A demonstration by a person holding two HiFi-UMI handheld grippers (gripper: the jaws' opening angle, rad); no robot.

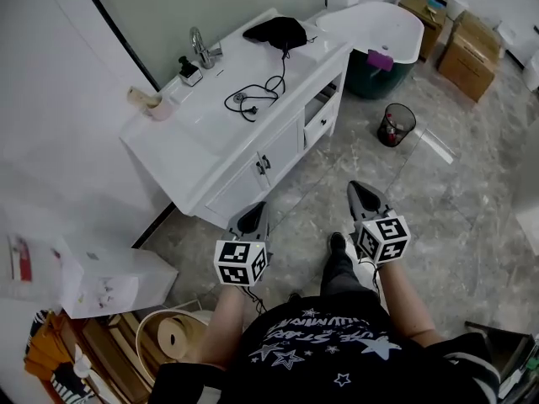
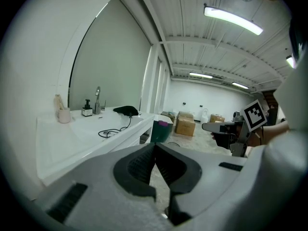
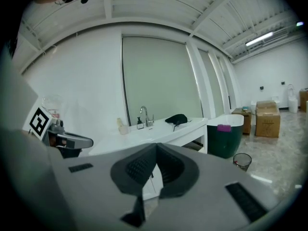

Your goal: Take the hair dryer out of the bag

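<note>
We hold the left gripper (image 1: 256, 215) and right gripper (image 1: 361, 194) clenched on nothing, since we stand well short of the white vanity (image 1: 187, 138). The black bag (image 1: 276, 32) sits at its far right end, its cord (image 1: 253, 99) trailing nearer; the hair dryer is presumably inside, unseen.

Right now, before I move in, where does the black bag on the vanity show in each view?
Head view: black bag near top centre, at the far end of the white counter.
Left gripper view: left of centre, on the counter's far end.
Right gripper view: just right of centre, on the counter.
Shared landmark: the faucet, left of the bag in all three.
</note>
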